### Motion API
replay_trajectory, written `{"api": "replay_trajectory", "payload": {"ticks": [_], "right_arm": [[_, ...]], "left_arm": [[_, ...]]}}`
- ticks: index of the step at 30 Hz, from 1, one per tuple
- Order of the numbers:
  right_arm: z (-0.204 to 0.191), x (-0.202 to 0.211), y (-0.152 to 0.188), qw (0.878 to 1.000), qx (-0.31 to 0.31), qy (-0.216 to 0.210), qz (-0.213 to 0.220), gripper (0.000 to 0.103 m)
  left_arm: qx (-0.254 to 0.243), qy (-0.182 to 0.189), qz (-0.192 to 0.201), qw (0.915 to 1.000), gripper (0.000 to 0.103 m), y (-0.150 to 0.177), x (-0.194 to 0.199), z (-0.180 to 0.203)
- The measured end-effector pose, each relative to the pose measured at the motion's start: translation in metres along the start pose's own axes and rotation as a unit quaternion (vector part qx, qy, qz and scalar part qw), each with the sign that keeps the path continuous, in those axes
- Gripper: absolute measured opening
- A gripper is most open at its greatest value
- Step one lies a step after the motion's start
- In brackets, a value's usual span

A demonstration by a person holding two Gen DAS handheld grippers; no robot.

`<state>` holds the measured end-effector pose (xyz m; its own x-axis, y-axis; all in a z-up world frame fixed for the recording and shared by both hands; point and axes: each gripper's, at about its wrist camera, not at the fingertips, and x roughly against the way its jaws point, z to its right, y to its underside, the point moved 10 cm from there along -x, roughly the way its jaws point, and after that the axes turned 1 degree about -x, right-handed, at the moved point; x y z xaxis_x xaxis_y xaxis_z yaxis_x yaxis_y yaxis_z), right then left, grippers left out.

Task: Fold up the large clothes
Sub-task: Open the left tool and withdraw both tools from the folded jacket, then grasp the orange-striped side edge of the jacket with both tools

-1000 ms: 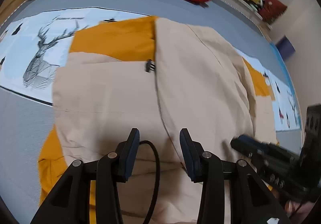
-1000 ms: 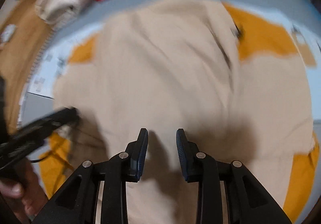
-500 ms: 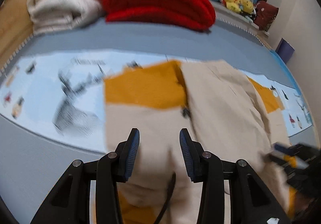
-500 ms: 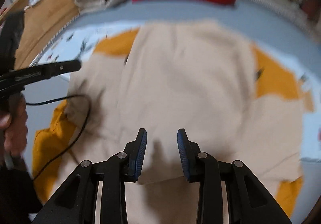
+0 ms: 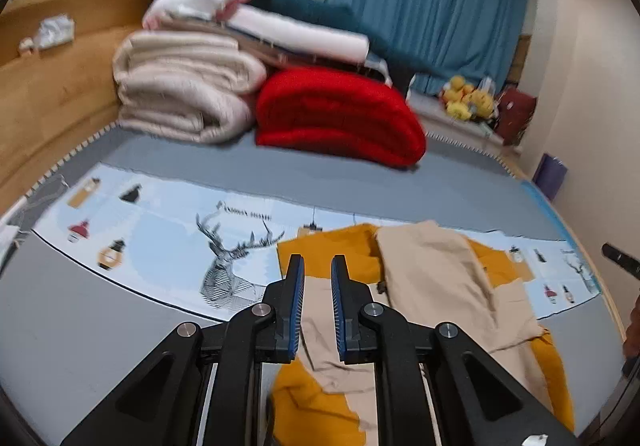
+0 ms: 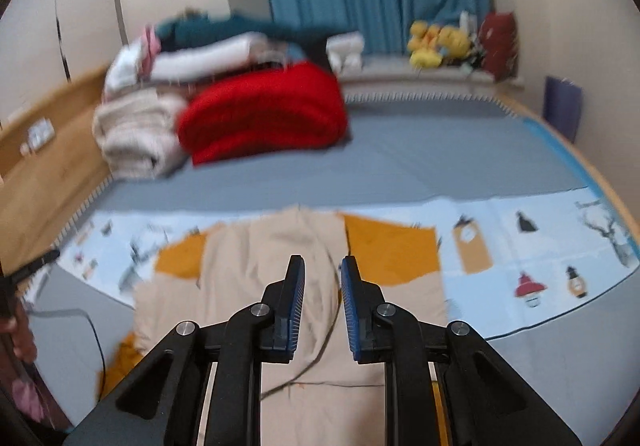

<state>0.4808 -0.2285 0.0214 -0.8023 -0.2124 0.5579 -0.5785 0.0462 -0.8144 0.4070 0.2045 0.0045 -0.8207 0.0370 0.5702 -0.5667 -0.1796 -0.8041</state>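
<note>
Grey bed (image 5: 120, 330) with pale blue deer-print cloth (image 5: 168, 246) across it; beige-and-mustard garment (image 5: 436, 286) lies partly folded on that cloth. Red blanket (image 5: 336, 118) and cream blanket (image 5: 180, 86) stacked at far end. Left gripper (image 5: 317, 270) and right gripper (image 6: 322, 274) above garment, fingers parted, empty.

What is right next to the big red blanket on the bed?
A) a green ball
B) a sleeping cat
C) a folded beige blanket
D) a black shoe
C: the folded beige blanket lies pressed against the left side of the red blanket at the far end of the bed.
</note>
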Motion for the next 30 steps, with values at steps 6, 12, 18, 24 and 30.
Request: {"api": "replay_trajectory", "payload": {"ticks": [6, 12, 18, 24, 30], "right_arm": [[0.043, 0.123, 0.014, 0.999, 0.005, 0.006, 0.054, 0.021], [0.114, 0.146, 0.120, 0.998, 0.024, 0.030, -0.042, 0.021], [0.184, 0.119, 0.228, 0.979, -0.048, 0.055, -0.188, 0.021], [0.205, 0.107, 0.262, 0.965, -0.066, 0.055, -0.248, 0.021], [0.210, 0.093, 0.299, 0.948, -0.066, 0.055, -0.308, 0.026]], "left_arm": [[-0.055, 0.047, -0.005, 0.9974, 0.011, 0.047, 0.082, 0.029], [-0.072, 0.046, -0.081, 0.9930, 0.009, 0.143, 0.091, 0.016], [-0.068, 0.044, -0.209, 0.9745, 0.009, 0.205, 0.049, 0.000], [-0.051, 0.055, -0.290, 0.9539, 0.009, 0.246, 0.032, -0.005], [-0.001, 0.039, -0.349, 0.9364, 0.017, 0.274, 0.024, -0.027]]}}
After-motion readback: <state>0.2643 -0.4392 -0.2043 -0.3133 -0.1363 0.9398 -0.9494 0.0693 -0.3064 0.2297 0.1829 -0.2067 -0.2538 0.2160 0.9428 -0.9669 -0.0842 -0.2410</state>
